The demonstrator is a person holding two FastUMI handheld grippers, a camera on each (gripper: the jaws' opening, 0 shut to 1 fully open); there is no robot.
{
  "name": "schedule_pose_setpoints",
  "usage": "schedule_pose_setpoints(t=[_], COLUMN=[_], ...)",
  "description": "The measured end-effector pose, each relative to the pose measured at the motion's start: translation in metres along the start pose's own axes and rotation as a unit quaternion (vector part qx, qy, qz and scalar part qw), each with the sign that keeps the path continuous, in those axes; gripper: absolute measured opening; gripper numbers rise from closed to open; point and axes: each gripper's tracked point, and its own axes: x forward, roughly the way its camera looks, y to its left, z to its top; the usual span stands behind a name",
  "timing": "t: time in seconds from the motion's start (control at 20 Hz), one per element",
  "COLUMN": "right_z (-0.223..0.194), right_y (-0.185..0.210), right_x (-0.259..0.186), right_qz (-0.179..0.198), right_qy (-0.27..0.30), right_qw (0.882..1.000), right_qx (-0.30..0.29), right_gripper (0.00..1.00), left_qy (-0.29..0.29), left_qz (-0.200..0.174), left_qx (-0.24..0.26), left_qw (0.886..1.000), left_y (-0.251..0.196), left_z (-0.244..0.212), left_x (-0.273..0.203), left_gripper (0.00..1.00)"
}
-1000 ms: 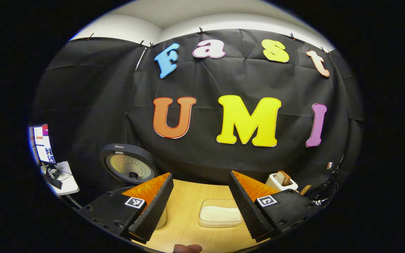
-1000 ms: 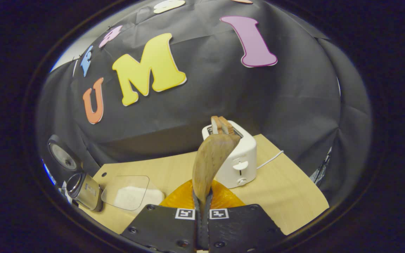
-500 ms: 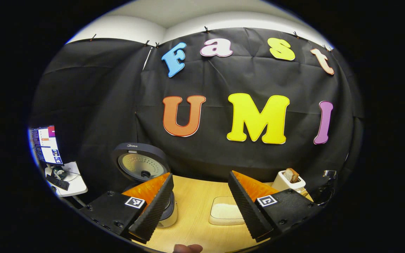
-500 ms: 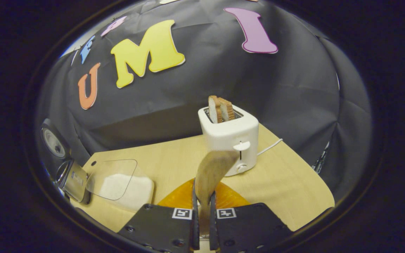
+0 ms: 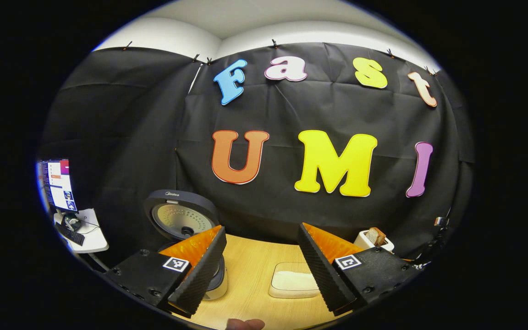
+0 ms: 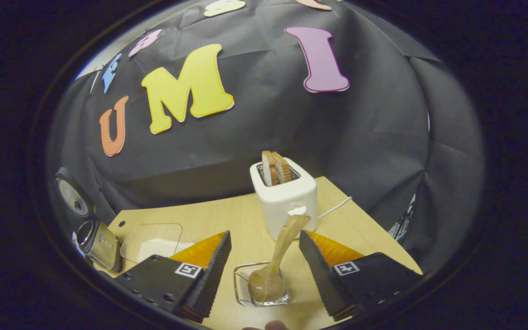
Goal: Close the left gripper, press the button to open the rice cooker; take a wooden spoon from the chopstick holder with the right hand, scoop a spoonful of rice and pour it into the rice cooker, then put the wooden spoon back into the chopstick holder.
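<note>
In the right gripper view, the right gripper (image 6: 264, 268) has its jaws spread wide and holds nothing. Between its fingers stands the light brown wooden spoon (image 6: 275, 261) — its round end sits down in the small clear-and-wire chopstick holder (image 6: 241, 293), and its handle leans up toward the white toaster (image 6: 287, 201). The spoon touches neither finger. Two slices of toast stick out of the toaster's top. The pale wooden table (image 6: 227, 220) holds it all. Far to the left are the silver rice cooker (image 6: 101, 243) with its lid up and the clear box of white rice (image 6: 154, 245).

In the left gripper view, the left gripper (image 5: 261, 270) is wide open too, and empty. It hangs above the table — the rice cooker with its round dark lid (image 5: 179, 217) raised sits just behind its left finger, and the rice box (image 5: 291, 282) lies between the fingers, farther off.
</note>
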Motion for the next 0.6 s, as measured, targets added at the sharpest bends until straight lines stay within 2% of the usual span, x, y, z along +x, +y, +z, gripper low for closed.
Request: schedule_pose_setpoints(t=[0.05, 0.25, 0.4, 0.6], right_z=[0.005, 0.027, 0.048, 0.077], right_y=[-0.002, -0.006, -0.007, -0.003], right_x=[-0.007, -0.037, -0.061, -0.092], right_qz=[-0.005, -0.011, -0.012, -0.018], right_qy=[-0.006, -0.022, -0.036, -0.065], right_qw=[1.0, 1.0, 0.999, 0.998], right_qx=[-0.004, -0.012, -0.017, -0.008], right_gripper=[0.93, 0.95, 0.95, 0.95], left_qy=[-0.002, -0.015, -0.013, -0.003], left_qz=[0.005, 0.022, 0.035, 0.06], left_qx=[0.001, 0.006, -0.018, 0.007], left_qw=[1.0, 1.0, 0.999, 0.998], left_y=[0.008, 0.043, 0.072, 0.123], left_z=[0.003, 0.03, 0.054, 0.073], left_x=[0.003, 0.021, 0.046, 0.098], left_gripper=[0.99, 0.99, 0.99, 0.99])
